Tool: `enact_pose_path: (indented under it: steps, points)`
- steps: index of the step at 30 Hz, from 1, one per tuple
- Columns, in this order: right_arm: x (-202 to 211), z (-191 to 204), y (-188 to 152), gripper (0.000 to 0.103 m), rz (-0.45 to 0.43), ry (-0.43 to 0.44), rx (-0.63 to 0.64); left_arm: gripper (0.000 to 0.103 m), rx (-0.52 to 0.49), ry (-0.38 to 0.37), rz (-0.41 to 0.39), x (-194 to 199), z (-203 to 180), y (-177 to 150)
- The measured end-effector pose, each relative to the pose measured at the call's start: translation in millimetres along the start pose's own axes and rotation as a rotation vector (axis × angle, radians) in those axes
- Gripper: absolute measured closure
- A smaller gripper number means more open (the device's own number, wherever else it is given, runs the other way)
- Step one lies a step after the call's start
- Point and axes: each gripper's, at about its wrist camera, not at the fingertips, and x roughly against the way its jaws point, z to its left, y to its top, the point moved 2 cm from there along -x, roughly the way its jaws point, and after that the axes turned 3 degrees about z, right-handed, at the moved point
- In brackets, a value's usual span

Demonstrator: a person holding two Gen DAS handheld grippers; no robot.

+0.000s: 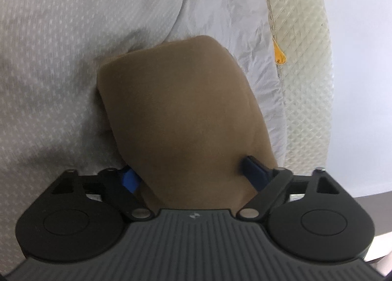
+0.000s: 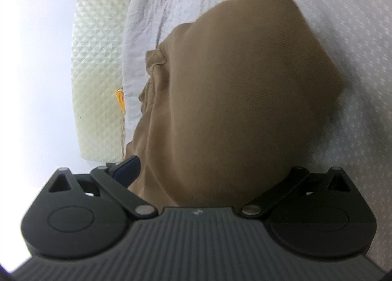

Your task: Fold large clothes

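A tan brown garment point(image 1: 176, 114) hangs bunched from my left gripper point(image 1: 191, 170) over a white bed sheet point(image 1: 49, 60). The blue fingers point(image 1: 254, 170) press into the cloth from both sides, so the left gripper is shut on it. In the right wrist view the same garment point(image 2: 240, 97) fills the middle, with folds along its left side. My right gripper point(image 2: 208, 173) is shut on the cloth; one dark blue finger point(image 2: 127, 169) shows at the left and the other is hidden under the fabric.
A cream quilted mattress edge point(image 1: 306, 72) runs down the right of the left wrist view, with an orange tag point(image 1: 279, 55). It also shows in the right wrist view point(image 2: 98, 72). A pale wall point(image 1: 362, 84) lies beyond it.
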Motion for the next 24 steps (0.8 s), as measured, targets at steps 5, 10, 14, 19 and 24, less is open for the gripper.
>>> enact_pose_path:
  steps: [5, 10, 14, 19, 24]
  points:
    - [20, -5, -1, 0.000, -0.064, -0.005, -0.058, 0.030, -0.055, 0.016, -0.018, 2, -9, 4]
    - [15, -8, 4, 0.000, -0.080, -0.049, -0.073, 0.031, -0.061, 0.002, -0.010, 4, -11, 6]
    - [-10, -4, 14, 0.000, -0.059, -0.094, -0.062, 0.032, -0.064, -0.007, -0.002, 5, -9, 10]
    - [-19, -6, 24, 0.000, -0.026, -0.175, -0.067, 0.032, -0.069, -0.014, 0.003, 9, -5, 7]
    - [-8, -11, 22, 0.013, -0.014, -0.173, -0.033, 0.028, -0.029, -0.023, 0.016, 9, 0, 7]
